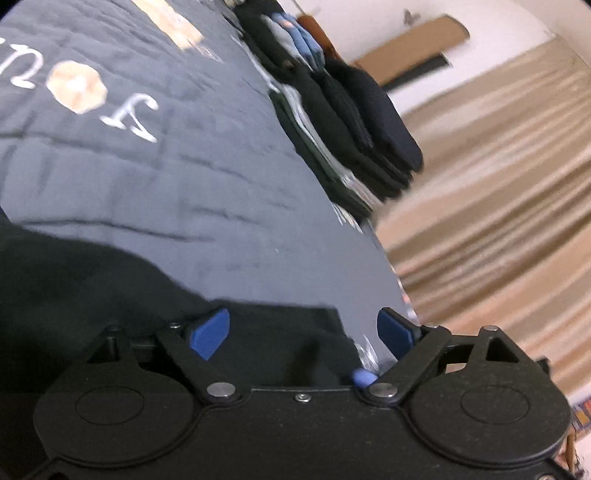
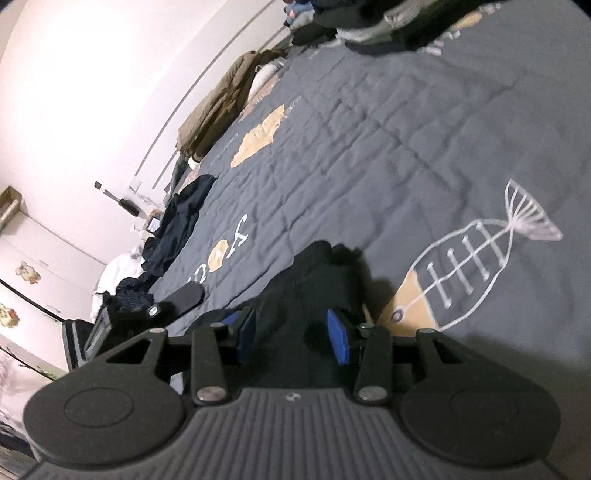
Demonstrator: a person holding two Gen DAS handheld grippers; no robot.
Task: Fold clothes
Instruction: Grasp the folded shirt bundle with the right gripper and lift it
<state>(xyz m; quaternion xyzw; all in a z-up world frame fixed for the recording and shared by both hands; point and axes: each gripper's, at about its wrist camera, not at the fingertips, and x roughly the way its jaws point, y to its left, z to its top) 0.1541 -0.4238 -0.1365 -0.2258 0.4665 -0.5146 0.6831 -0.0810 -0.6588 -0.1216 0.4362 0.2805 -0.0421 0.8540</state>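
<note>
A black garment [image 2: 314, 273] lies bunched on the grey quilted bedspread [image 2: 388, 147]. My right gripper [image 2: 291, 336] is over its near end. The blue pads [image 2: 339, 338] stand partly apart, with the dark cloth running between them. In the left wrist view the same black garment [image 1: 92, 280] spreads across the lower left. My left gripper [image 1: 303, 332] is wide open above its edge, and nothing is pinched between its blue pads [image 1: 208, 334]. A black part of the left gripper [image 2: 186, 295] shows to the left in the right wrist view.
A stack of folded dark clothes [image 1: 351, 122] sits along the bed's edge, next to beige striped fabric [image 1: 498, 184]. More clothes lie in a heap [image 2: 369, 26] at the far end, and dark garments [image 2: 181, 225] and an olive coat [image 2: 221, 103] line the wall side.
</note>
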